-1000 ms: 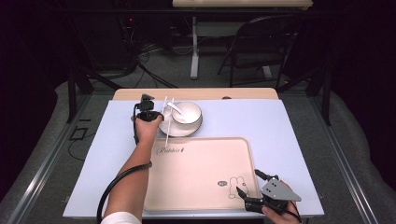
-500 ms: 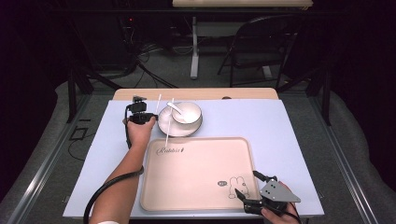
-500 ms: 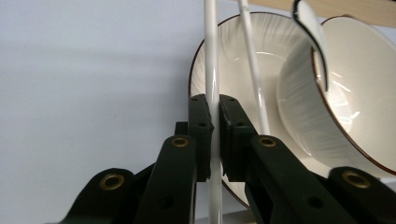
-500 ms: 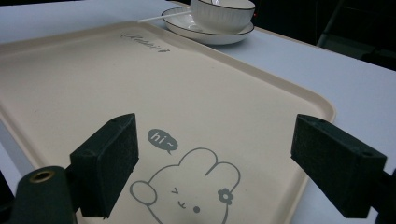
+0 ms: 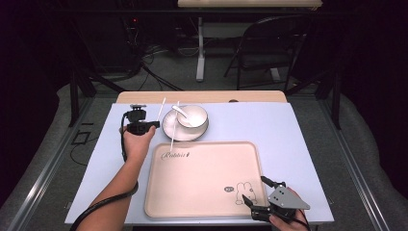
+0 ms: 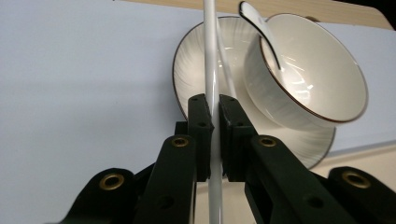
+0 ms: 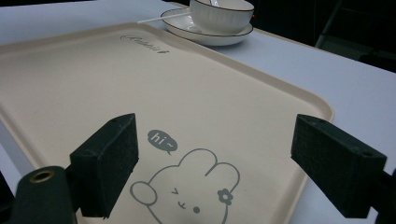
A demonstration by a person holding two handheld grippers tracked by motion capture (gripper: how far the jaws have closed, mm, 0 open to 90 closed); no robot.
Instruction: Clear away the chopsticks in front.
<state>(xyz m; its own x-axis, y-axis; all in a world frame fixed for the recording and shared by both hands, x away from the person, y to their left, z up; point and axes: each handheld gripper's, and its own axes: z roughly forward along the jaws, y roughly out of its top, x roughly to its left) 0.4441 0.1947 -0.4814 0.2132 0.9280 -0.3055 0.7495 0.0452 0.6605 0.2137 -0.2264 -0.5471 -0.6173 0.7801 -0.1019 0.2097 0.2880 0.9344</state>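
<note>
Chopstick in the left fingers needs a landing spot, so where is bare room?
The tray is bare apart from its printed rabbit at the corner by the right gripper. The table right of the bowl is also free. It is crowded around the plate, where a second chopstick leans.

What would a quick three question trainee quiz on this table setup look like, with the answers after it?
1. True or false: the left gripper is shut on a white chopstick.
2. Where does the spoon lie? A) on the tray B) in the bowl C) on the bare table
3. What is drawn on the tray near the right gripper?

Key:
1. True; the other chopstick rests on the plate.
2. B, in the bowl.
3. A rabbit saying "hi".
</note>
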